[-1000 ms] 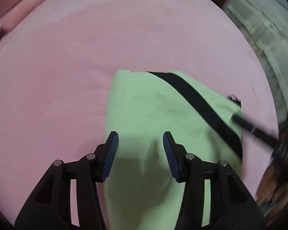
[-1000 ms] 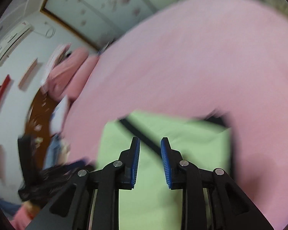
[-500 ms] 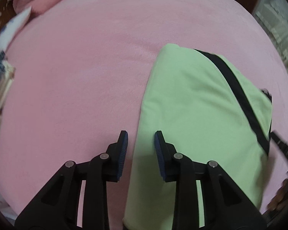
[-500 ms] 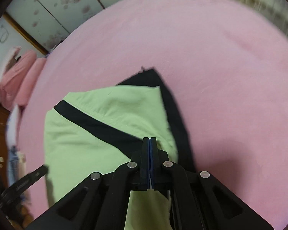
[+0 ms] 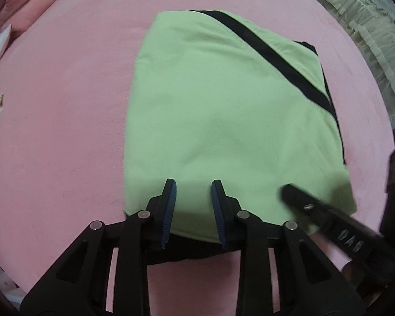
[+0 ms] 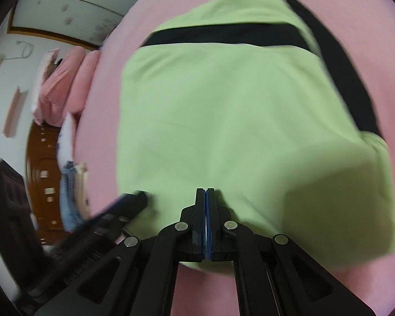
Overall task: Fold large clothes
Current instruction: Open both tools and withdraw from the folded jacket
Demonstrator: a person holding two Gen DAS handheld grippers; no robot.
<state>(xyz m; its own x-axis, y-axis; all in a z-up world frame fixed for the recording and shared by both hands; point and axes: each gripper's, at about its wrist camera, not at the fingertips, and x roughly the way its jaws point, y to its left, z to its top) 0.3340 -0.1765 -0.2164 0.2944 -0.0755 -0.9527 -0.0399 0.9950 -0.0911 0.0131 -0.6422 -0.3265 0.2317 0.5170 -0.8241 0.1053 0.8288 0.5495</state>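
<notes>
Green garment [image 5: 223,110], trimmed with a black stripe [image 5: 271,50], lay folded into a compact rectangle on the pink bed cover [image 5: 60,105], its near edge right under both tools. From the left wrist view, the left gripper [image 5: 193,205] hung over that near edge with its jaws narrowly apart; they had just been closing, and green cloth showed in the gap, but I could not tell whether the pads pressed on it, and they looked clear of the fabric. The right gripper [image 6: 205,210] had its jaws fully together above the same edge a little further along, and nothing appeared to be caught between them; its dark finger also showed blurred at the lower right of the left view. The fold looked close to finished, with the steps left probably a last smoothing or a lift away. The risks from here, as I judged them: a closed tip dragged across the top layer could rumple it or slide it off the layers beneath; the left jaws might nip only the uppermost layer, so that a lift would peel the bundle open; and the soft cover might let the whole stack shift sideways under a push.
</notes>
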